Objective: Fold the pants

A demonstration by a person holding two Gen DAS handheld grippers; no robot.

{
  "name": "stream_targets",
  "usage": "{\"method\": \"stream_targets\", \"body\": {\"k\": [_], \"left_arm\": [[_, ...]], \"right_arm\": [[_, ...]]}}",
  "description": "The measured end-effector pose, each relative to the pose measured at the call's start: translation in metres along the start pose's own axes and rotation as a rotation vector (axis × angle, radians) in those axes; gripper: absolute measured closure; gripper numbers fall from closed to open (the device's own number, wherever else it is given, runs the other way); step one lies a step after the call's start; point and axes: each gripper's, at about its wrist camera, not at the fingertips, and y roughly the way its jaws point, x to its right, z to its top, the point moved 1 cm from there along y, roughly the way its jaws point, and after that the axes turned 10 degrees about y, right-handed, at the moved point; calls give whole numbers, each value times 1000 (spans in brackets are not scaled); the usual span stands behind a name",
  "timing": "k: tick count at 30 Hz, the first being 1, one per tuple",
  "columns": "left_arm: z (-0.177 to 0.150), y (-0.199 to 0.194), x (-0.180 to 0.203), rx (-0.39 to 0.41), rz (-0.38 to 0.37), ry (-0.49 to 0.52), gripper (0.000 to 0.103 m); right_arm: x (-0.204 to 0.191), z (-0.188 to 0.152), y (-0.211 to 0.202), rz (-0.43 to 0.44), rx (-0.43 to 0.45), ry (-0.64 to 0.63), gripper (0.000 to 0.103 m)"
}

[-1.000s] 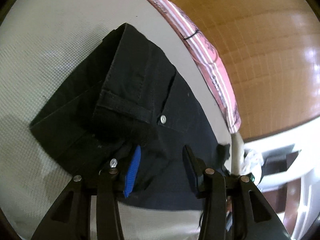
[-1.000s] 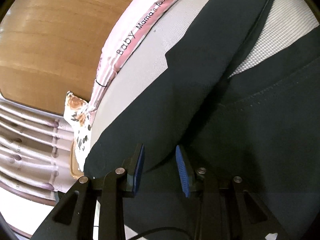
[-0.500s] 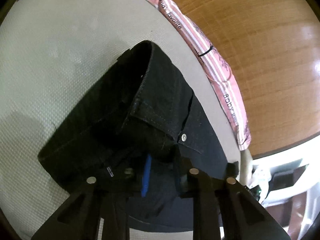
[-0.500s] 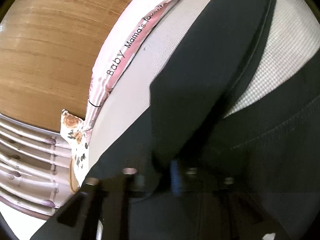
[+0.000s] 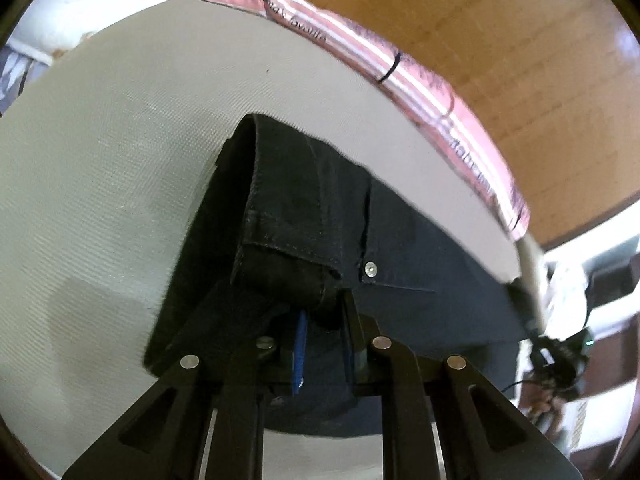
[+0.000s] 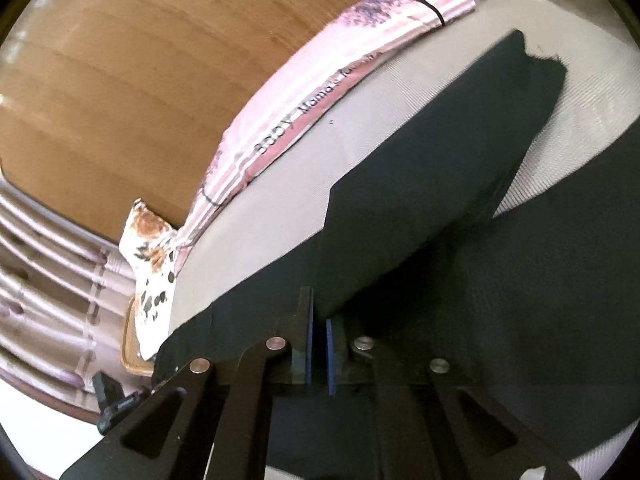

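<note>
Black pants (image 5: 304, 208) lie on the grey bed (image 5: 120, 160). My left hand-held gripper (image 5: 322, 344) clamps their waistband fold; my right hand-held gripper (image 6: 318, 344) pinches a raised leg fold.

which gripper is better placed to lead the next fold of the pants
Probably the left gripper: its jaws clamp the thick waistband corner of the pants, lifted off the mat. The right gripper only pinches a thin leg edge.
</note>
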Motion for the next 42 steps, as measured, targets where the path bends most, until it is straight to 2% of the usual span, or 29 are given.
{"method": "stream_targets", "body": {"k": [6,10,13,18,24,27,29,31,34,38,42], "left_arm": [[-20,11,-9,-119,52,65,87],[-29,13,-13,-148,63,87,87],[-31,9,-8,-152,88,141,87],[-40,11,-3,-180,180,254,86],[-43,16,11,-187,292,325,84],[-46,10,14,-182,320,337,78],[-49,4,17,-191,339,346,71],[-54,-5,22,-202,359,362,69],[-59,-20,32,-179,365,388,69],[-56,-39,69,-64,349,476,69],[-52,-26,130,25,232,626,68]], "right_arm": [[0,-42,-28,-62,-10,-56,99],[10,-65,-31,-120,-40,-77,99],[26,-72,-24,-144,-79,-32,99],[53,-82,4,-224,-171,44,99],[69,-80,10,-189,-205,131,98],[68,-79,10,-168,-222,147,91],[69,-78,6,-150,-233,161,76],[69,-75,-1,-150,-230,163,66],[71,-66,-19,-155,-202,149,63],[90,-39,-48,-180,-104,157,62],[114,0,-66,-174,-14,213,56]]}}
